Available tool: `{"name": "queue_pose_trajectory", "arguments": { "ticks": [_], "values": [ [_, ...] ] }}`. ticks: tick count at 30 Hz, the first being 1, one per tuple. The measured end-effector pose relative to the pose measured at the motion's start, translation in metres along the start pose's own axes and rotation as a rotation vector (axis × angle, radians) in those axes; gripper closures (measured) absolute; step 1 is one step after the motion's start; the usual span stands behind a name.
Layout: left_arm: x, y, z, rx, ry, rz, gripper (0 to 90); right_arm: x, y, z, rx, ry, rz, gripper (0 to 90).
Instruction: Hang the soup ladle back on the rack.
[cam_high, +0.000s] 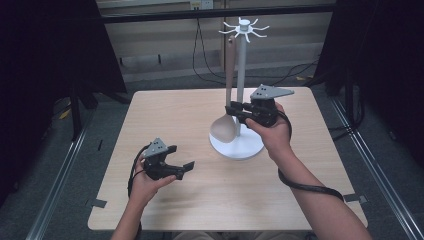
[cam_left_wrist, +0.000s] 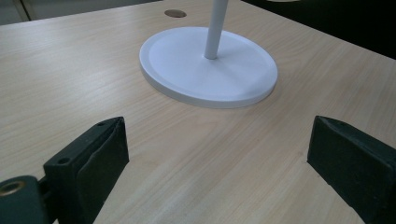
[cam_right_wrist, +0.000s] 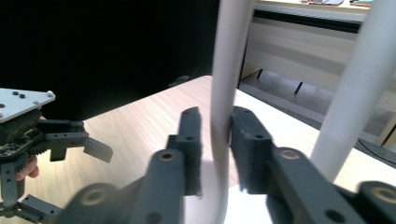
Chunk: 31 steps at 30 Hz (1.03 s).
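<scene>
Right gripper view: right tongs (cam_right_wrist: 215, 140) bracket the spoon (cam_right_wrist: 224, 93) handle, slightly spread, a gap showing on one side. High view: spoon hangs from the rack (cam_high: 242, 75); left tongs (cam_high: 181, 167) spread wide, low over the tabletop (cam_high: 165, 115).

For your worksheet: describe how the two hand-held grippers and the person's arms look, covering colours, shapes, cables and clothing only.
Both the left gripper and the right gripper are black, with blocky, angular jaws. Each carries a grey three-cornered plate on top, marked with small dark dots. A black cable trails from the right gripper around the forearm; another loops by the left wrist. The forearms are bare, with no sleeves in view.
</scene>
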<state>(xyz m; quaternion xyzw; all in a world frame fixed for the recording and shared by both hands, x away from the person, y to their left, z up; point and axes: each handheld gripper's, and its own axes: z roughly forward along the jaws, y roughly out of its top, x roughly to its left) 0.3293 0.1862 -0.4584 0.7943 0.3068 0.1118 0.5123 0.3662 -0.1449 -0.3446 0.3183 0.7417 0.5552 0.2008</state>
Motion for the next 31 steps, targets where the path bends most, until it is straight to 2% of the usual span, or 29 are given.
{"name": "queue_pose_trajectory", "arguments": {
  "ticks": [3, 8, 9, 10, 17, 19, 24, 31],
  "values": [
    [0.000, 0.000, -0.001, -0.002, -0.001, -0.001, 5.2, 0.001, 0.002, 0.001, 0.001, -0.005, -0.015, 67.6],
    [0.003, -0.001, -0.003, -0.007, 0.002, -0.006, 5.2, 0.005, 0.005, 0.004, 0.003, -0.009, -0.028, 54.7],
    [0.003, -0.001, -0.003, -0.007, 0.002, -0.006, 5.2, 0.005, 0.005, 0.004, 0.003, -0.009, -0.028, 54.7],
    [0.002, -0.001, -0.002, -0.003, -0.003, -0.004, 5.2, 0.006, 0.005, 0.003, 0.005, -0.020, -0.040, 48.1],
    [0.001, -0.001, -0.001, 0.001, -0.005, 0.001, 5.2, 0.006, 0.001, -0.004, 0.009, -0.025, -0.023, 36.9],
    [0.001, -0.001, -0.001, -0.003, -0.010, -0.006, 5.2, 0.007, -0.003, -0.008, 0.016, -0.035, -0.022, 28.1],
    [0.000, 0.000, 0.000, 0.000, -0.011, -0.004, 5.2, 0.009, -0.011, -0.018, 0.040, -0.055, -0.031, 16.8],
    [-0.002, 0.001, 0.001, -0.005, -0.020, -0.008, 5.2, 0.009, -0.023, -0.029, 0.061, -0.065, -0.004, 8.8]
  ]
}}
